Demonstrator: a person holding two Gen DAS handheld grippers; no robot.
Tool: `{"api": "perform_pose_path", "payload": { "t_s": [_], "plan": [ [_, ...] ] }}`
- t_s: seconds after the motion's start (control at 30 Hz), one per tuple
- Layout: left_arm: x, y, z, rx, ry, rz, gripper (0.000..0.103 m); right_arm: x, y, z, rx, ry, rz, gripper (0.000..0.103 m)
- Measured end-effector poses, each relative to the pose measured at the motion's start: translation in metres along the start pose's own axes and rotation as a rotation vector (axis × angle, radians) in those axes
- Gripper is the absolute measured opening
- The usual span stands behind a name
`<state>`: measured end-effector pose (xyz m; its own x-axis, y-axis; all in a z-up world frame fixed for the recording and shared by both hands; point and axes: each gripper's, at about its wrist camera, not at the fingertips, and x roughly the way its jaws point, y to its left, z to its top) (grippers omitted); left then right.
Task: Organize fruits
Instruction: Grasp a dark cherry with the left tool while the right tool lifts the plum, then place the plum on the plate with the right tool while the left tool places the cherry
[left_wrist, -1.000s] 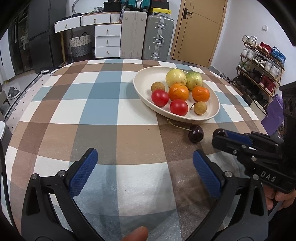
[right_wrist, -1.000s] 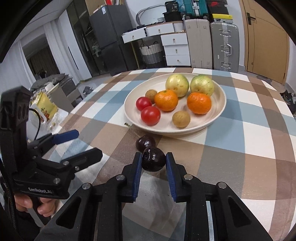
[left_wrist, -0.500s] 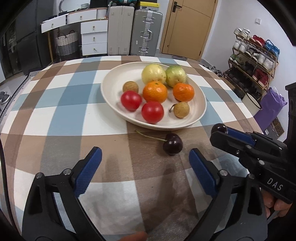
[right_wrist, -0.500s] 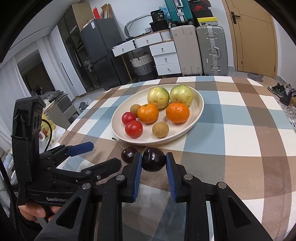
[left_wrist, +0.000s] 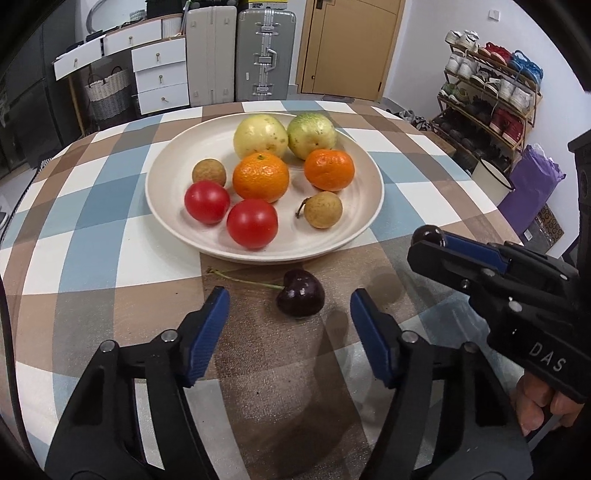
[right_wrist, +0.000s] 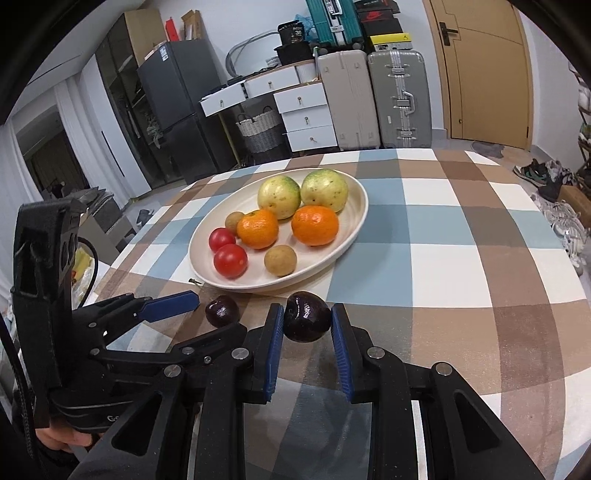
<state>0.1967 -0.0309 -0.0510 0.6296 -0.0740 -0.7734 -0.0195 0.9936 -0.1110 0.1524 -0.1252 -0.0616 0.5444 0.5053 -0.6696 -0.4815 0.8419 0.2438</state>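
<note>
left hand-held gripper (left_wrist: 288, 332) has closed in, fingers spread, now bracketing the stemmed cherry (left_wrist: 301, 297) on the bench (left_wrist: 92, 229); grab looks next. right hand-held gripper (right_wrist: 307, 345) still clamps the other cherry (right_wrist: 307, 321), lifted near the plate (right_wrist: 354, 225) holding tomatoes, tangerines, longans, guavas.

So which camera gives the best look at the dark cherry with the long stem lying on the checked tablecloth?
The left wrist view: the stemmed dark cherry lies whole between the open left gripper. In the right wrist view it is smaller, its stem mostly hidden.
</note>
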Motion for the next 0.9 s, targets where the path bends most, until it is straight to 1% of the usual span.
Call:
{"api": "perform_pose_path", "payload": {
  "t_s": [0.07, 0.13, 0.17, 0.2, 0.23, 0.27, 0.3, 0.37, 0.6, 0.9],
  "plan": [
    [0.002, -0.001, 0.001, 0.005, 0.001, 0.003, 0.058, -0.001, -0.002, 0.001, 0.007, -0.006, 0.001, 0.026],
    [0.002, -0.003, 0.002, 0.007, -0.002, -0.007, 0.049, 0.000, -0.003, 0.001, 0.010, -0.006, 0.000, 0.026],
    [0.003, -0.003, 0.003, 0.009, -0.002, -0.011, 0.046, 0.000, -0.003, 0.001, 0.011, -0.004, 0.001, 0.026],
    [0.003, -0.003, 0.003, 0.011, -0.002, -0.012, 0.040, 0.000, -0.003, 0.001, 0.012, -0.004, 0.001, 0.026],
    [0.003, -0.004, 0.003, 0.012, -0.003, -0.015, 0.030, 0.000, -0.003, 0.001, 0.013, -0.005, 0.001, 0.026],
    [0.003, -0.004, 0.003, 0.012, -0.003, -0.024, 0.026, 0.001, -0.003, 0.001, 0.014, -0.003, 0.004, 0.026],
    [0.003, -0.004, 0.003, 0.013, -0.003, -0.033, 0.024, 0.001, -0.003, 0.001, 0.014, -0.002, 0.004, 0.026],
    [0.001, -0.005, 0.002, 0.014, -0.003, -0.047, 0.024, 0.001, -0.004, 0.001, 0.016, -0.003, 0.007, 0.026],
    [-0.008, -0.004, -0.004, 0.007, -0.017, -0.050, 0.023, 0.002, -0.005, 0.001, 0.025, -0.001, 0.013, 0.026],
    [-0.038, 0.008, -0.007, -0.012, -0.078, -0.043, 0.023, -0.002, -0.001, 0.003, 0.011, -0.014, 0.019, 0.026]
  ]
}}
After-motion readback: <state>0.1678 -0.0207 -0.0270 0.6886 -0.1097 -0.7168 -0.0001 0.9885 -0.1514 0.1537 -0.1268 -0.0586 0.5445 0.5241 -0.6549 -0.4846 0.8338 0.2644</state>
